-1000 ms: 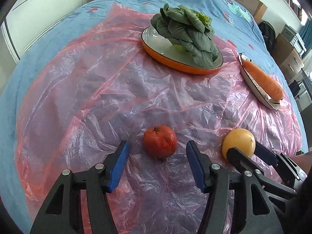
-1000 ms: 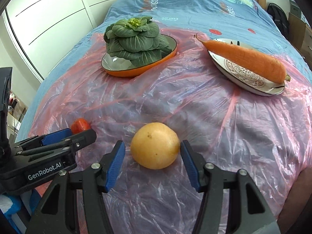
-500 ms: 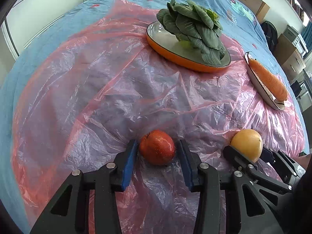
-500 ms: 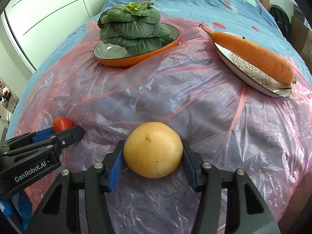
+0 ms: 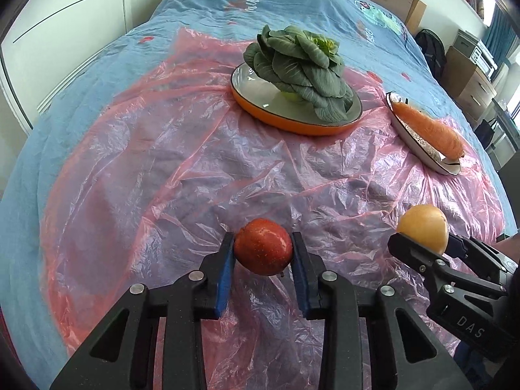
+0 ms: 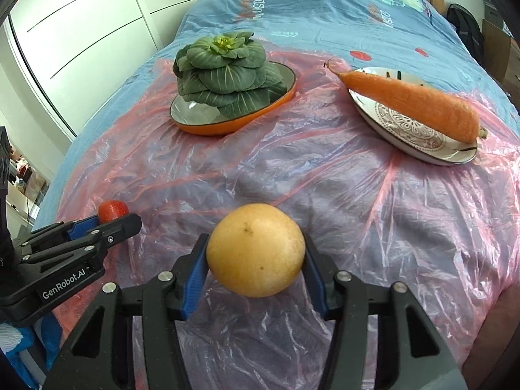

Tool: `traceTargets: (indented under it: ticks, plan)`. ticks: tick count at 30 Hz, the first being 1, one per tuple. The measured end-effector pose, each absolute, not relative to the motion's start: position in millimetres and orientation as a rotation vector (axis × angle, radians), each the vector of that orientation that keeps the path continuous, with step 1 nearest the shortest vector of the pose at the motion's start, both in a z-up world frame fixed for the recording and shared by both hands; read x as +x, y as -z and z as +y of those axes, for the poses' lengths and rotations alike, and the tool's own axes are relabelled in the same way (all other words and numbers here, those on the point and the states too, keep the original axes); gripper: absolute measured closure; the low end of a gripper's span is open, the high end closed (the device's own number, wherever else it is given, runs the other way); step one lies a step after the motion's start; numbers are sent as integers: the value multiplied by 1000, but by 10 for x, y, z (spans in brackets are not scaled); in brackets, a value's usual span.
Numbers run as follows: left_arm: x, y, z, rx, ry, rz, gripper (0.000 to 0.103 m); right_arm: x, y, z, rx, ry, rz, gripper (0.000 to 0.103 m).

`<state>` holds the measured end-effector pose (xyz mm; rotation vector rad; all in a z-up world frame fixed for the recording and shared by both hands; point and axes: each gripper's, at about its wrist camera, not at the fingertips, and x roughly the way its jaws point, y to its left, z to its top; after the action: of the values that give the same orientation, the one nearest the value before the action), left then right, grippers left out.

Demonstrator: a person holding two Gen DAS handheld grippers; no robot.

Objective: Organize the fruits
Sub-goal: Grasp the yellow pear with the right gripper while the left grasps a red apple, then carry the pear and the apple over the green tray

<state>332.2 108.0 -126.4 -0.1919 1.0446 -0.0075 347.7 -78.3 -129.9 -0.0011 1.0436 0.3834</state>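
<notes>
My left gripper [image 5: 262, 247] is shut on a red pomegranate [image 5: 262, 246] and holds it just above the pink plastic sheet [image 5: 195, 169]. My right gripper [image 6: 256, 253] is shut on a yellow round fruit [image 6: 256, 249], also lifted off the sheet. In the left wrist view the yellow fruit [image 5: 422, 227] shows at the right in the other gripper. In the right wrist view the pomegranate [image 6: 112, 209] peeks out at the left.
An orange oval dish [image 5: 292, 120] holds a green leafy vegetable [image 5: 299, 61] at the back. A patterned plate [image 6: 412, 130] holds a carrot [image 6: 412, 100] at the back right. The sheet lies on a blue bedspread [image 5: 97, 74]. White wardrobe doors [image 6: 81, 32] stand left.
Both grippers closed from open onto their fruits. The pomegranate and the yellow fruit have been lifted off the sheet.
</notes>
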Motion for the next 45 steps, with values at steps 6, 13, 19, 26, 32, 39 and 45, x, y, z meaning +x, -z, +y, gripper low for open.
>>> traceTargets:
  ticks: [6, 13, 19, 26, 32, 39, 45]
  plan:
    - [3181, 1079, 1075, -178, 20, 1017, 75, 3271, 1038, -954, 64, -390, 1007, 26]
    - [2907, 903, 831, -106, 87, 1014, 75, 2805, 897, -1138, 90, -404, 1030, 26]
    - [2518, 857, 525, -50, 164, 1070, 75, 2309, 819, -1373, 120, -410, 1072, 26]
    - [2068, 843, 59, 38, 275, 1142, 75, 1717, 846, -1828, 170, -365, 1145, 26]
    - [1727, 832, -519, 125, 399, 1191, 75, 1180, 939, -2336, 243, -275, 1223, 26]
    - [1380, 767, -1346, 206, 572, 1221, 75, 720, 857, -3127, 318, -110, 1246, 27]
    - [1051, 740, -2108, 275, 722, 1234, 75, 504, 731, -3820, 358, 25, 1214, 27]
